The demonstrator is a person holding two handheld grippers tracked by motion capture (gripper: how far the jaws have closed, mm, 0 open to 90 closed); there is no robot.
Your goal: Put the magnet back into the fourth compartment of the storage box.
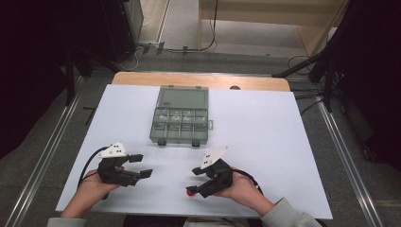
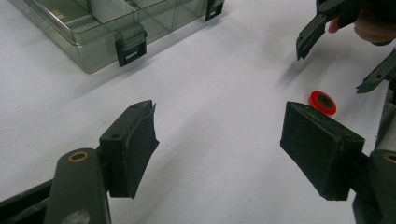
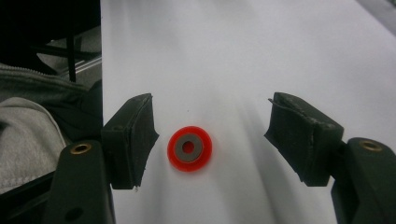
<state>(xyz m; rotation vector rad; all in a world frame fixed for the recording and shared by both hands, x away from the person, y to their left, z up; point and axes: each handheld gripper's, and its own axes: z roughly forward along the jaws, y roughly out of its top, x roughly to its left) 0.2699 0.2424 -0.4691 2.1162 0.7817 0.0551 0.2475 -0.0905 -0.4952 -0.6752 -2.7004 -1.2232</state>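
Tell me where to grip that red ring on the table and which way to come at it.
Grip the red ring across its outer rim, coming straight down from above. It lies flat on the white table, so only its thin edge offers opposing faces. The right gripper already has its open jaws either side of it, though the ring sits nearer one jaw; centring first would probably help.
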